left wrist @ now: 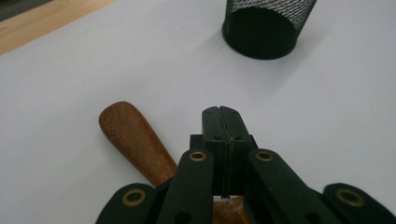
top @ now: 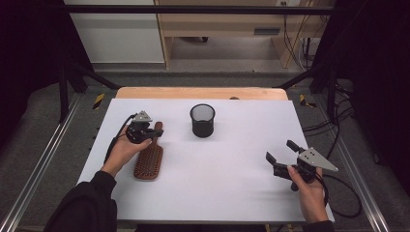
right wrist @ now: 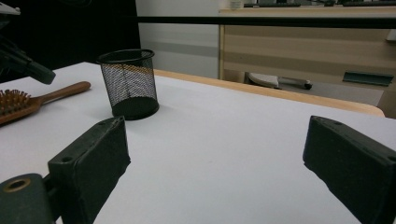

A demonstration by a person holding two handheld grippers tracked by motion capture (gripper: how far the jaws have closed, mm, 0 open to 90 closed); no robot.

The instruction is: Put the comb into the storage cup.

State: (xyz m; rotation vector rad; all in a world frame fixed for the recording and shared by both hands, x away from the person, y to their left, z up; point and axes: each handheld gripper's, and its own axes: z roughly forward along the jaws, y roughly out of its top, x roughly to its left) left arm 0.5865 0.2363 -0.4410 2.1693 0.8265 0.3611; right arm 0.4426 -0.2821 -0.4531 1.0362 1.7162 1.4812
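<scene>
The left gripper (top: 155,131) is seen low over the wooden hairbrush (top: 149,161), right above the brush's handle (left wrist: 135,140), and its jaws are pressed flat together with nothing caught between them; in the left gripper view the closed tips sit just past the handle, which passes underneath them and off to the left. The hairbrush is laid flat on the white sheet (top: 227,164) at the left side of the table, bristles up, handle pointed toward the far edge. A black mesh cup (top: 202,120) is stood upright near the middle of the sheet's far half, apart from the brush and to its right. Over on the right side, the right gripper (top: 280,153) is held in the right hand (top: 307,191) close above the sheet, well apart from both brush and cup, and its jaws are spread wide with nothing between them; in the right gripper view the two pads (right wrist: 91,163) are seen far apart, with the cup and the brush framed beyond them.
</scene>
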